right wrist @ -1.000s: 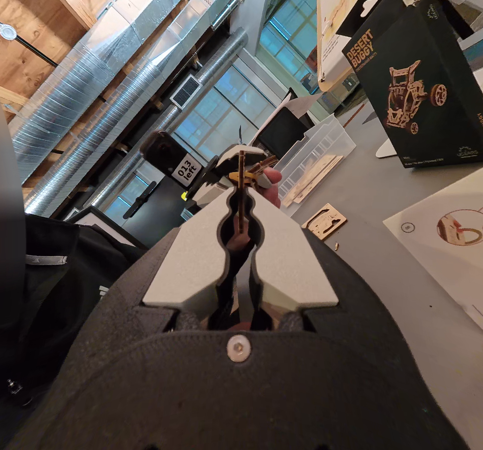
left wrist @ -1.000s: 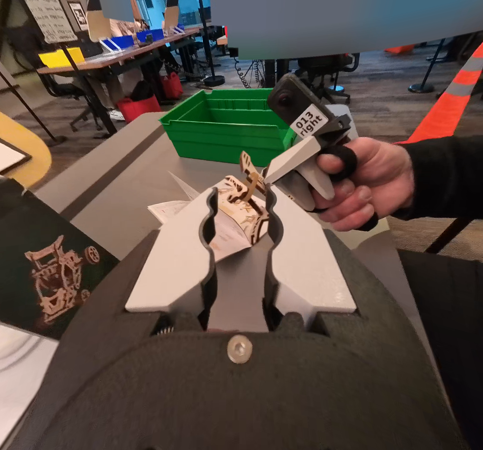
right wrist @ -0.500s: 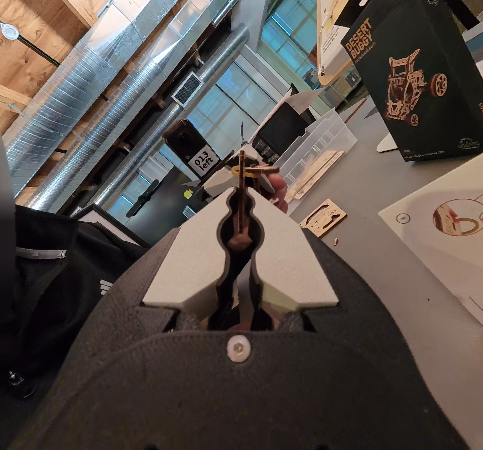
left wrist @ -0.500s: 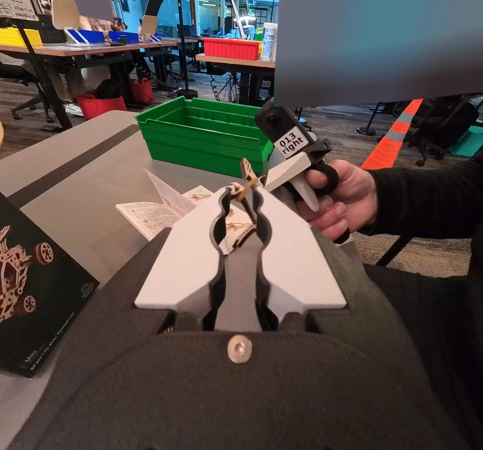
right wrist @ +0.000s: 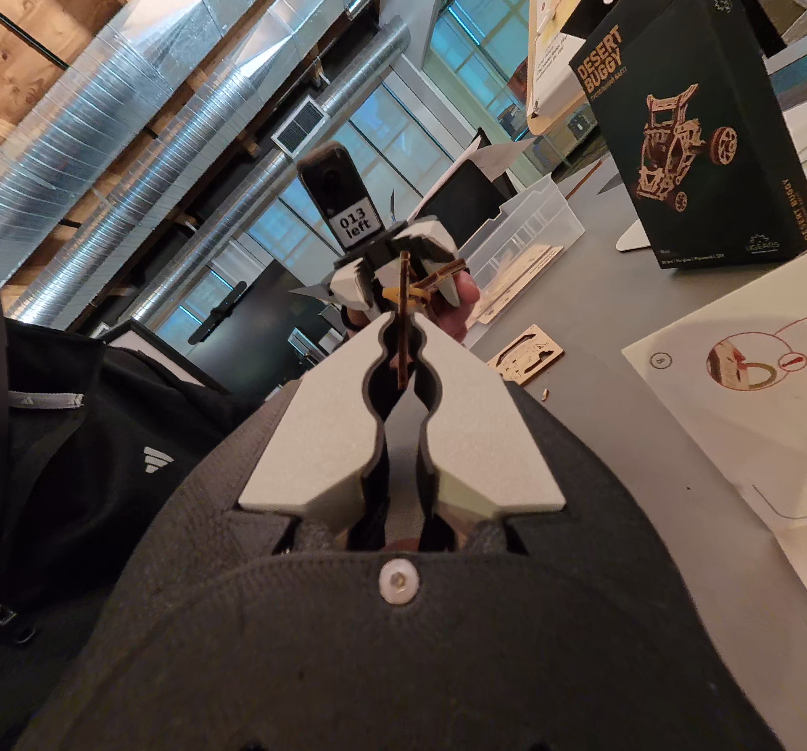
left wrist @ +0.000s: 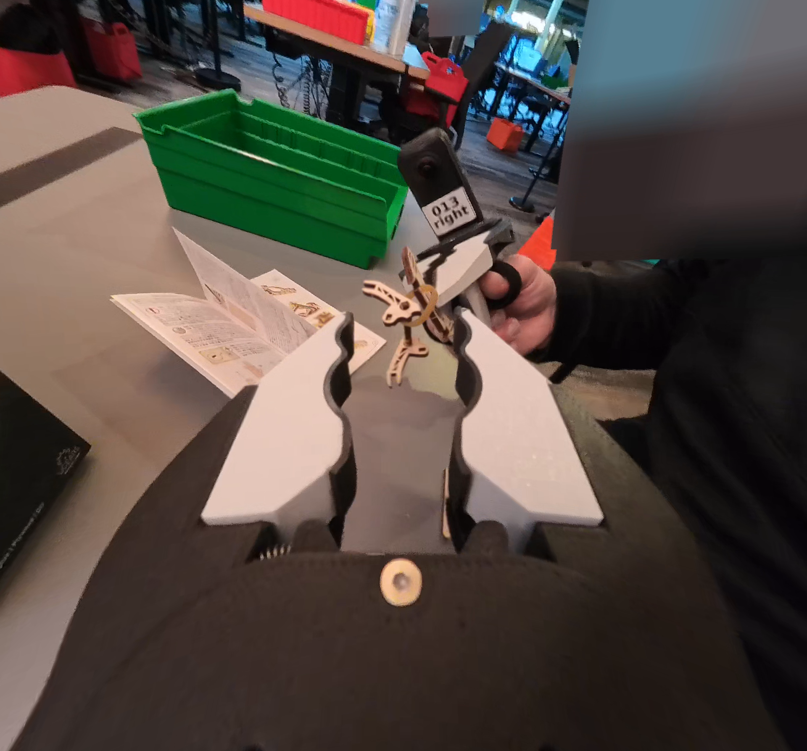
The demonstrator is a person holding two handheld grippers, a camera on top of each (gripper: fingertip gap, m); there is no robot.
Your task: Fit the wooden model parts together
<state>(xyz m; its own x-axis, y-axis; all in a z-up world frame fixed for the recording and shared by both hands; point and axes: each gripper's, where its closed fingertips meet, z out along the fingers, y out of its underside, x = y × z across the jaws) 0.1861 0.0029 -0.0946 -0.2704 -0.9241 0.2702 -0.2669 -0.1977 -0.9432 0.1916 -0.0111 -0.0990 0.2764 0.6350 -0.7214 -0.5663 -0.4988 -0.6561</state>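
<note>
Our right gripper [right wrist: 402, 324] is squeezed shut on a flat wooden piece [right wrist: 403, 337]; both tips press on its sides. That piece is part of a small wooden model [left wrist: 406, 315] with a yellow rubber band [left wrist: 422, 305] looped round it, held up in the air above the grey table [left wrist: 87, 249]. Our left gripper [left wrist: 401, 332] is wide open. The little model hangs just past its tips and touches neither one, so it holds nothing. Under the model lies an open paper booklet [left wrist: 227, 328]. Behind that sits a green bin [left wrist: 270, 171]. Off to one side stands a black box [right wrist: 690, 140], with a wooden sheet [right wrist: 528, 352] lying flat near it.
</note>
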